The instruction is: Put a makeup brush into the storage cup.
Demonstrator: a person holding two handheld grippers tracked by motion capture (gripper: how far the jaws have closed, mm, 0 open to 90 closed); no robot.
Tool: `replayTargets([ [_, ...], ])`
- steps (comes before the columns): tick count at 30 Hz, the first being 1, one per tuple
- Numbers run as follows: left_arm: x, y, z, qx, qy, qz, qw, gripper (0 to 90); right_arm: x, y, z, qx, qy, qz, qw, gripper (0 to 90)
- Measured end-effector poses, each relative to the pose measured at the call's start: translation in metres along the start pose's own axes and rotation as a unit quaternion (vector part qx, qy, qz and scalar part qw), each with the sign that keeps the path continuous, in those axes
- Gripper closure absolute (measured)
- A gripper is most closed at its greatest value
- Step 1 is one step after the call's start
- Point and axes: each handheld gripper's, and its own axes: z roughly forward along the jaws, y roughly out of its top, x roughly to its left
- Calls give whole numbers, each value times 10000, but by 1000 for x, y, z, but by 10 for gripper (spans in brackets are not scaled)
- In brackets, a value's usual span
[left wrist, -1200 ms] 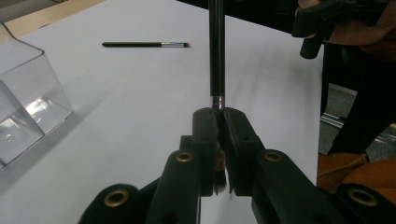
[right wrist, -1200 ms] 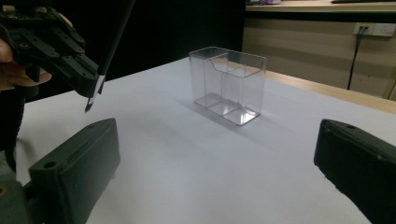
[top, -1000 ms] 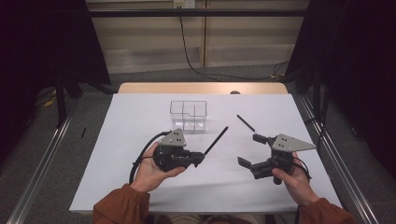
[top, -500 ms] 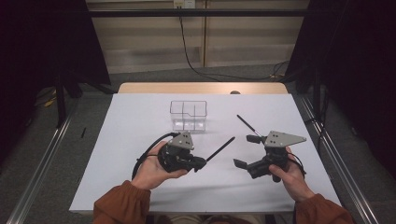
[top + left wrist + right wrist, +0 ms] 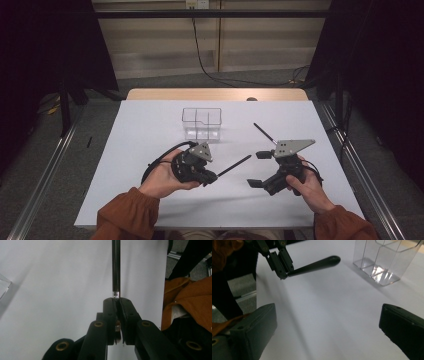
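Note:
My left gripper is shut on one end of a thin black rod, which points right and slightly away across the white table. In the left gripper view the rod runs straight out from the closed gripper tips. My right gripper is open and empty, its jaws facing left toward the rod's free end. From the right gripper I see the left gripper holding the rod. A second black rod lies on the table behind the right gripper.
A clear plastic box with compartments stands at the table's middle back, also in the right gripper view as a clear box. Metal rails run along both sides of the table. A wooden strip edges the far side.
The left gripper has turned a little, so the held rod now lies flatter and points more to the right. The right gripper has shifted slightly left.

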Motion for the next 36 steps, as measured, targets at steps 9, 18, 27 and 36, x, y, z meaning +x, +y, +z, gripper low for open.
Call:
replayTargets([
  [9, -1, 3, 10, 473, -81, 112, 9988, 839, -7, 4, 7, 551, 264, 7, 9981, 30],
  [18, -3, 9, 10, 837, -60, 228, 9962, 839, -8, 15, 14, 1001, 666, -370, 9921, 45],
  [27, -3, 11, 12, 1103, -106, 326, 9933, 839, -9, 25, 25, 1799, 898, -797, 9763, 91],
  [36, -5, 13, 18, 1339, -112, 410, 9901, 839, -8, 35, 35, 2333, 963, -1007, 9624, 162],
])
